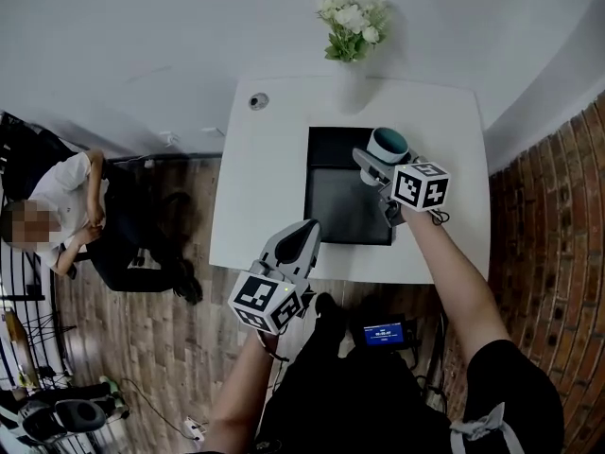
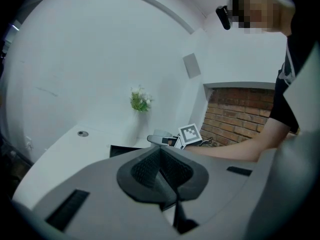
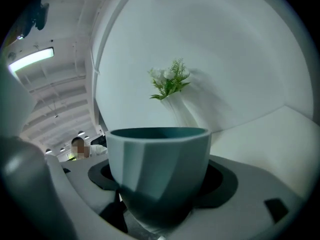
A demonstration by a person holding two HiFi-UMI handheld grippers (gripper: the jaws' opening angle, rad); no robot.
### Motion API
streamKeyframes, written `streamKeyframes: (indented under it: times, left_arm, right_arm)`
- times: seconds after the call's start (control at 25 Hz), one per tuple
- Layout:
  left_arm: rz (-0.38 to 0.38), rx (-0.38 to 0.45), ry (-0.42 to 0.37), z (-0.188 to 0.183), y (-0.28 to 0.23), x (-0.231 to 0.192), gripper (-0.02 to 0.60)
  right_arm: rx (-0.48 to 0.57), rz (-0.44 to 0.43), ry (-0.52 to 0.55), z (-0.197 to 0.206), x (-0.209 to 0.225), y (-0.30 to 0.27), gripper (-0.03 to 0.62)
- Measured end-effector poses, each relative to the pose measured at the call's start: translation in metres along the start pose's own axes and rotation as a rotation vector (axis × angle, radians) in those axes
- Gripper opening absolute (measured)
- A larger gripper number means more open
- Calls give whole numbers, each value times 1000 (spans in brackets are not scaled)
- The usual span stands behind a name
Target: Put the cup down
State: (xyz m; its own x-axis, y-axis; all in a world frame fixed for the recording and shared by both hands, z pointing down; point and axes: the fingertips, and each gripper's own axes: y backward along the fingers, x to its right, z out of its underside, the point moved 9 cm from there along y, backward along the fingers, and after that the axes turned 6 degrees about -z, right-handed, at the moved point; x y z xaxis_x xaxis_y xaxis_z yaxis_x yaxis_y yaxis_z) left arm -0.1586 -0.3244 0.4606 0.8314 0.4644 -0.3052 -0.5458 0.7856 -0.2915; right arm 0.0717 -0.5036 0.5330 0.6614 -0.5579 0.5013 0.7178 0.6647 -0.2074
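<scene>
Two tools in view. Right tool (image 1: 376, 164) is clamped on the teal cup (image 1: 388, 144), a jaw on each side. The cup is over the far right corner of the black mat (image 1: 345, 206) on the desk (image 1: 255, 187). Left tool (image 1: 304, 235) has its jaws together, empty, at the desk's near edge.

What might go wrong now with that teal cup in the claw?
Pinched by its sides in the right gripper, the cup might drop or tip if released early. It is over a corner of the black mat, so it may land on the edge and wobble. The vase stands nearby; a forward swing might knock it.
</scene>
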Motion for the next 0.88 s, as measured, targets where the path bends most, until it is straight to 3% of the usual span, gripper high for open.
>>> streamKeyframes:
  times: [0.52,0.88]
  left_arm:
    - [-28,-25,-18,-1,-27,-15,8]
    - [-42,-37,-19,1,-34,-18,8]
  right_arm:
    - [-31,77,122,-1,41,-54,405]
    - [-63,106,324,3,43,-75,405]
